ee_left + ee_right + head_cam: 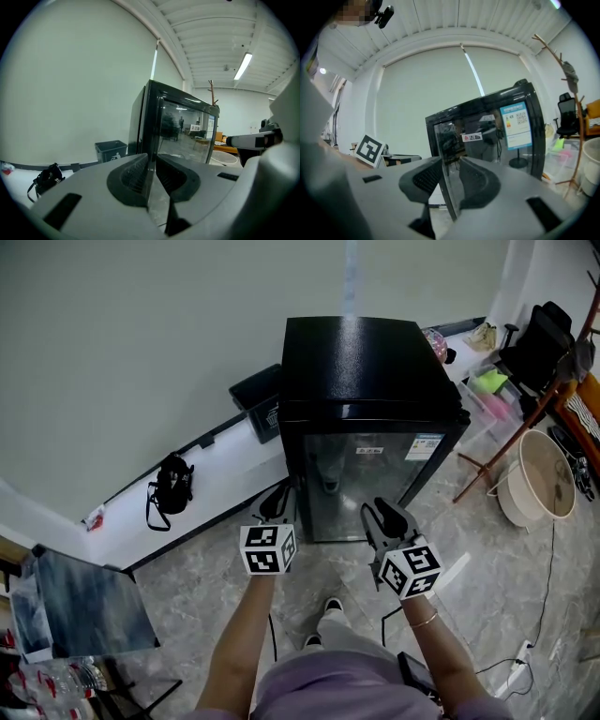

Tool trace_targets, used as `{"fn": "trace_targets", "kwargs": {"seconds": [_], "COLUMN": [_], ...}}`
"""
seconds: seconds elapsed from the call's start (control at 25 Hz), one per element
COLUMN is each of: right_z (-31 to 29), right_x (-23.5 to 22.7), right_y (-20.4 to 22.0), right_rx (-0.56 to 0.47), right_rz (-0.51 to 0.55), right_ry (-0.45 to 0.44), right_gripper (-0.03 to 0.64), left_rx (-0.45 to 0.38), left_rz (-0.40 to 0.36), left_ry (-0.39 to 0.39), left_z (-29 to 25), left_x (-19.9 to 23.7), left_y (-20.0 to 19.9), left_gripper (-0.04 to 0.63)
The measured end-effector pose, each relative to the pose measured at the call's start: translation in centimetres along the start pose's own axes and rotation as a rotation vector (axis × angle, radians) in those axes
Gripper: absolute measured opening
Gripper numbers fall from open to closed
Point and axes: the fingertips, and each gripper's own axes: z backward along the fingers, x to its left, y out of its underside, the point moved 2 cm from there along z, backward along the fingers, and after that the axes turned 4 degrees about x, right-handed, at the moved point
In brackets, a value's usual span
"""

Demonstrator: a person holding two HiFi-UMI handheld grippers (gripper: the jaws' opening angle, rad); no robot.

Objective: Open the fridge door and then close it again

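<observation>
A small black fridge [366, 371] stands on the floor against the wall, its glass door [367, 474] shut and facing me. Both grippers are held in front of the door, apart from it. My left gripper [275, 501] is level with the door's lower left corner. The right gripper [384, 512] is before the door's lower middle. In the left gripper view the fridge [180, 126] stands ahead and my left gripper [151, 161] shows a narrow empty gap. In the right gripper view my right gripper [450, 171] stands a little wider, empty, facing the door [487, 126].
A black bin [255, 399] stands left of the fridge and a black bag [172, 486] lies by the wall. Right of the fridge are a wooden coat stand [525, 418], a beige basin [539, 479] and a floor power strip [517, 657]. A chair [80, 601] sits at lower left.
</observation>
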Motion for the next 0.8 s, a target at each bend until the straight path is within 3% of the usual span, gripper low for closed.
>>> {"fn": "trace_targets", "kwargs": {"seconds": [0.8], "right_z": [5.1], "right_x": [2.3], "right_y": [1.5], "right_rx": [0.028], "right_rz": [0.030], "right_ry": [0.106], "right_gripper": [0.005], "left_rx": [-0.001], "left_rz": [-0.026], "left_ry": [0.041], "left_z": [7.0], "left_x": [-2.8], "left_y": [2.8], "left_gripper": [0.003]}}
